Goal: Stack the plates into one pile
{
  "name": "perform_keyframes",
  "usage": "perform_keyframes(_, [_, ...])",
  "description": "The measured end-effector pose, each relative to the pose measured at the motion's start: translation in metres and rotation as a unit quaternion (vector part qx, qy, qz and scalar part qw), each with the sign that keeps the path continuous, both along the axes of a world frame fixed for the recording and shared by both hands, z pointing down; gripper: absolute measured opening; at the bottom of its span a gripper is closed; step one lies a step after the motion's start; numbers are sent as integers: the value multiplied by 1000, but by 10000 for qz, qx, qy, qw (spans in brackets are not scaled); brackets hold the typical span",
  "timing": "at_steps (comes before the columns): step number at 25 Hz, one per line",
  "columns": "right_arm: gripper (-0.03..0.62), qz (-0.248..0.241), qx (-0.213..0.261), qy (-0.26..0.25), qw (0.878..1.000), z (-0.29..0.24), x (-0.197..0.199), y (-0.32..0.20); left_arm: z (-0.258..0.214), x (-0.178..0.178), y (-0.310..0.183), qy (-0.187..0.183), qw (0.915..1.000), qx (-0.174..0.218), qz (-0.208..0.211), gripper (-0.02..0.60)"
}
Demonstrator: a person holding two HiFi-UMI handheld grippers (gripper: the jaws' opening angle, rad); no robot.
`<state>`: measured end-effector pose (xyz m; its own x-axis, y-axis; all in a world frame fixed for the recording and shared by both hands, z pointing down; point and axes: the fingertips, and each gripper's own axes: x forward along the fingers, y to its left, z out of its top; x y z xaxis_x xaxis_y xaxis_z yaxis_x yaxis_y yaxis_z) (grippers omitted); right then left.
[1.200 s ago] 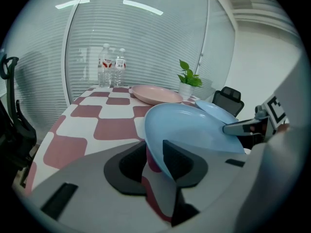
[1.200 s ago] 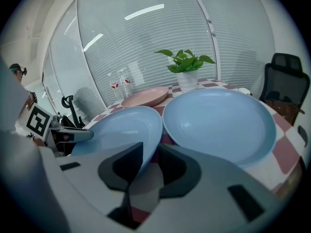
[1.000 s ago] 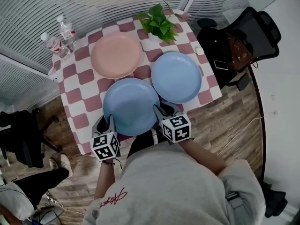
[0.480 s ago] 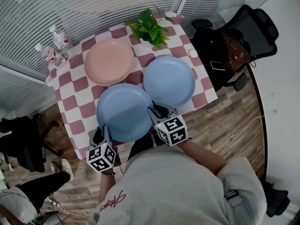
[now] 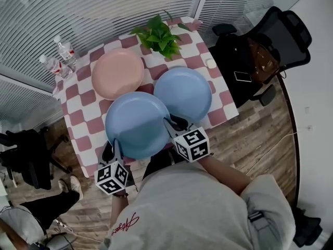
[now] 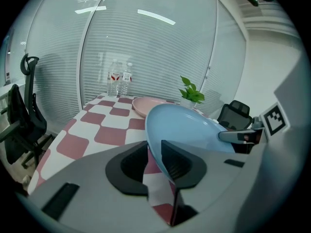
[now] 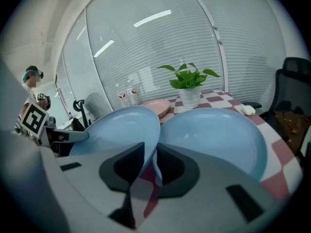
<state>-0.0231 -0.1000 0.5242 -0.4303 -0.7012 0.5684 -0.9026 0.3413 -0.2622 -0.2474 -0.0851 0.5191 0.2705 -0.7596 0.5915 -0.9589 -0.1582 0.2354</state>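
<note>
Both tongs have just been closing and now pinch the near blue plate. The left tongs are on its rim at 7 o'clock and the right tongs at 4 o'clock. The plate's tilted over the worktop near edge, with the second blue plate just beside it at 2 o'clock and the pink plate at 11.

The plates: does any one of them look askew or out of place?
Only the near blue plate: it hangs tilted above the table, its rim between the jaws of the left gripper and the right gripper, which have just been closing on it. The other blue plate and the pink plate lie flat. Nothing spilled.
</note>
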Motion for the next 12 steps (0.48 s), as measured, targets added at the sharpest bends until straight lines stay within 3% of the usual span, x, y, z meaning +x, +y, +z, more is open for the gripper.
perform_keyframes(12, [77,313,69,-123,9994,-12,65,-12,-15,63,-18,-25,9996,146,220,94])
